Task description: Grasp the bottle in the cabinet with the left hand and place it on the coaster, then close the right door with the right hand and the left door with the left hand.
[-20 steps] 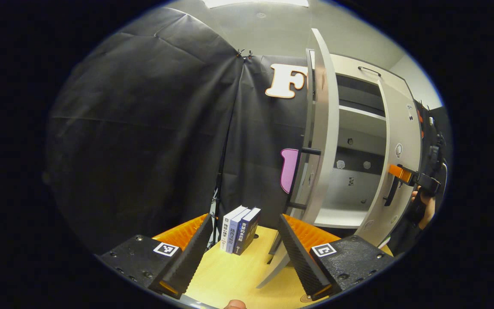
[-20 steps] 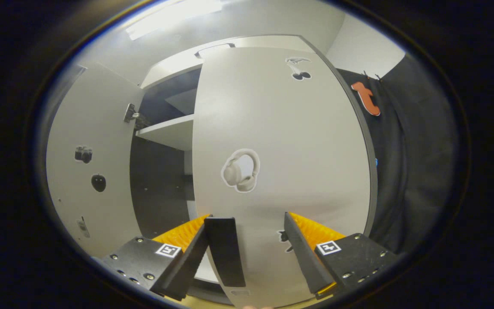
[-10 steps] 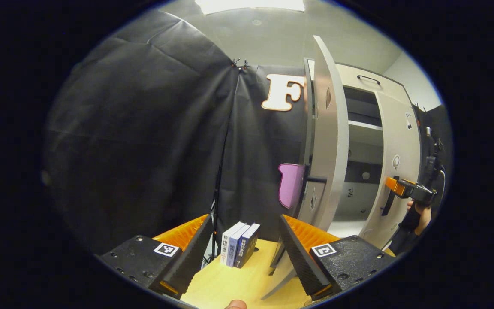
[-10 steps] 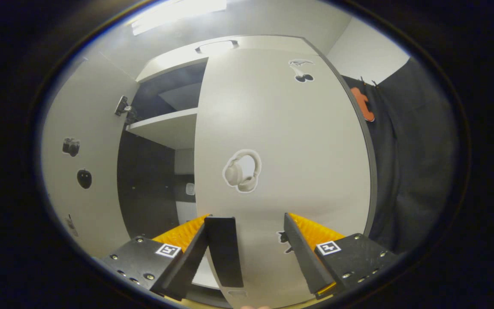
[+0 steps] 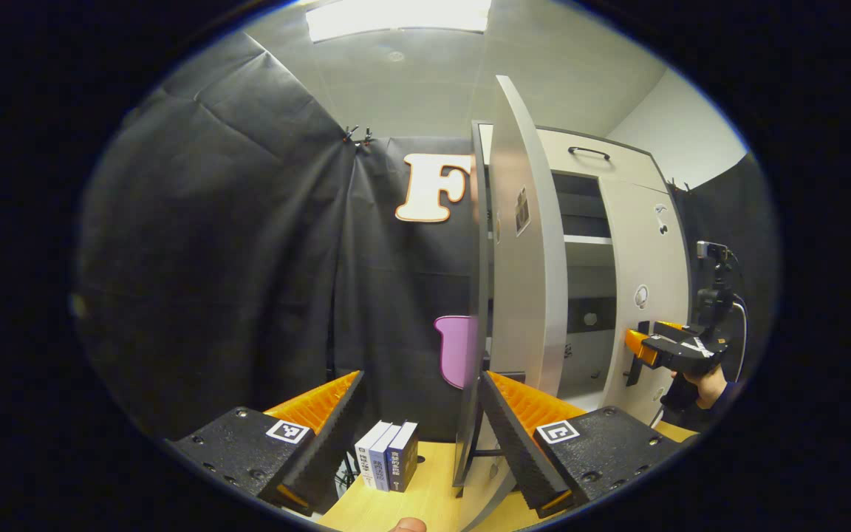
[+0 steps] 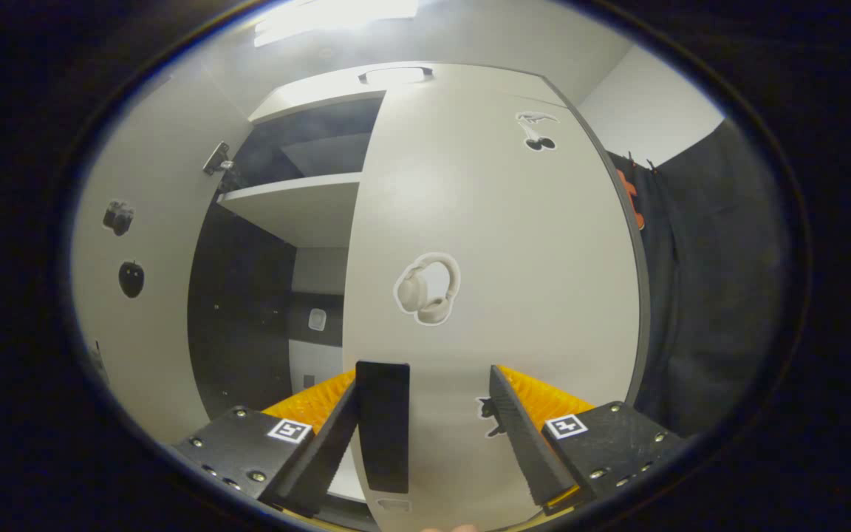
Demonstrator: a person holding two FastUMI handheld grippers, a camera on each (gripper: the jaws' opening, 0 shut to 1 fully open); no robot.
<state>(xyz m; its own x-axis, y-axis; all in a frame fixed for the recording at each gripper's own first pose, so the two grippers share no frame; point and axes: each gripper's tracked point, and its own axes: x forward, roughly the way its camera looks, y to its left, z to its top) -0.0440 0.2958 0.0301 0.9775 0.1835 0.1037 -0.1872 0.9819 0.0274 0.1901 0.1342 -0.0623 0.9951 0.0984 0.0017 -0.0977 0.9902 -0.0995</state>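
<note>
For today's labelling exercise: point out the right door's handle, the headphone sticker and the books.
right door's handle (image 6: 383,425), right gripper view, middle of the dark bar.
headphone sticker (image 6: 429,288), right gripper view, its centre.
books (image 5: 388,465), left gripper view, middle spine.

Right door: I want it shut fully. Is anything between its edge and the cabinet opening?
Nothing visible blocks it. The right door is nearly shut, the right gripper open against its handle. The shelf edge and the gap beside the door look bare.

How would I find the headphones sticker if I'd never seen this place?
Look at the tall pale grey cabinet, then its right door. Midway up the door's front sits the cream headphones sticker, above a small dark sticker; it's the pale, ring-shaped one.
</note>
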